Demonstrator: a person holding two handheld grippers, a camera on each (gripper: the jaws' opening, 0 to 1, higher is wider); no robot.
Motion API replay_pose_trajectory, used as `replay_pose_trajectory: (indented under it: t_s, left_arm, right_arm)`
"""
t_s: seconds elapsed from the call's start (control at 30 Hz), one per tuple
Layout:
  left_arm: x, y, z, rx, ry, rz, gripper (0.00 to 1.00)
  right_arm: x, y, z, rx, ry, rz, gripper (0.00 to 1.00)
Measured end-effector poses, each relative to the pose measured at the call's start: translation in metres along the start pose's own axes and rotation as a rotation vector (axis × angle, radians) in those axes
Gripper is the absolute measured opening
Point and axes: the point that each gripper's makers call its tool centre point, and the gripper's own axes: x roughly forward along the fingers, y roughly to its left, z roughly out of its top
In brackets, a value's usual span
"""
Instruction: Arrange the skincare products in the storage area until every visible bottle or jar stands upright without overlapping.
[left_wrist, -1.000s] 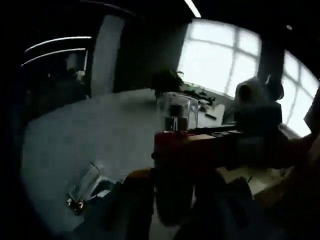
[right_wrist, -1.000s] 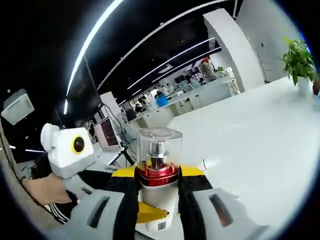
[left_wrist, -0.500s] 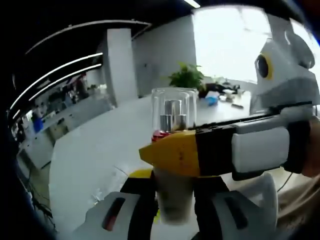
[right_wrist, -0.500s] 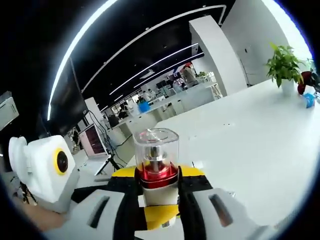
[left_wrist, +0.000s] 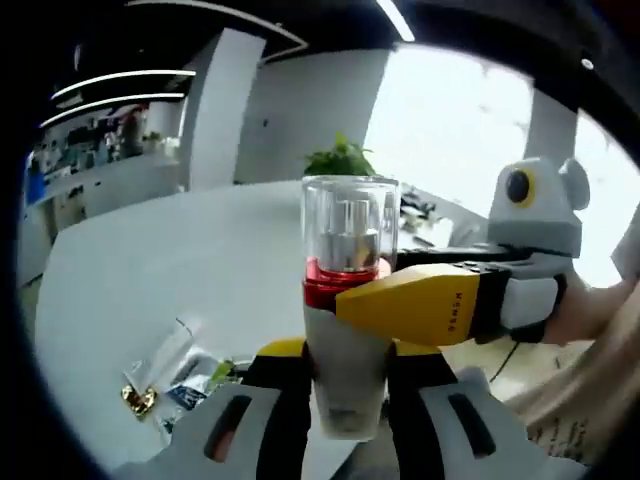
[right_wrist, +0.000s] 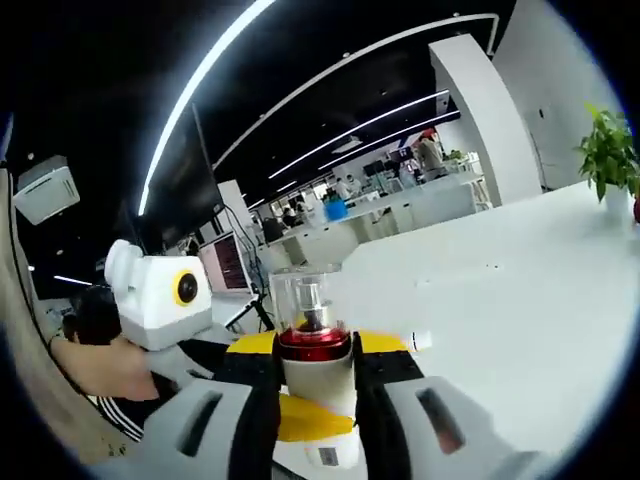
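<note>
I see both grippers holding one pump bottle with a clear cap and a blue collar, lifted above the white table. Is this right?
Not quite: the collar is red, not blue, as the left gripper view shows. The rest holds: the left gripper and the right gripper both hold the pump bottle with its clear cap, above the white table.

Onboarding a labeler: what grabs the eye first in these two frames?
A bottle with a clear cap and red collar, held up off the white table, dead centre in both views. Both grippers clamp it: the left gripper low on its body, the right gripper under the collar. A potted plant stands far back.
</note>
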Motion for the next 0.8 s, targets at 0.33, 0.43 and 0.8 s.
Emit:
replay_pose_trajectory:
  t_s: [0.33, 0.43, 0.8]
  left_arm:
    - [-0.020, -0.030, 0.013, -0.057, 0.017, -0.382, 0.25]
    - [-0.024, -0.034, 0.021, -0.053, 0.005, -0.443, 0.25]
    - [-0.037, -0.060, 0.040, -0.021, -0.092, -0.638, 0.25]
  right_arm:
    - [-0.010, 0.024, 0.013, -0.099, 0.039, 0.280, 0.30]
    - [-0.010, 0.027, 0.021, -0.083, 0.023, 0.324, 0.30]
    - [-0.017, 0.046, 0.034, -0.062, 0.071, 0.513, 0.31]
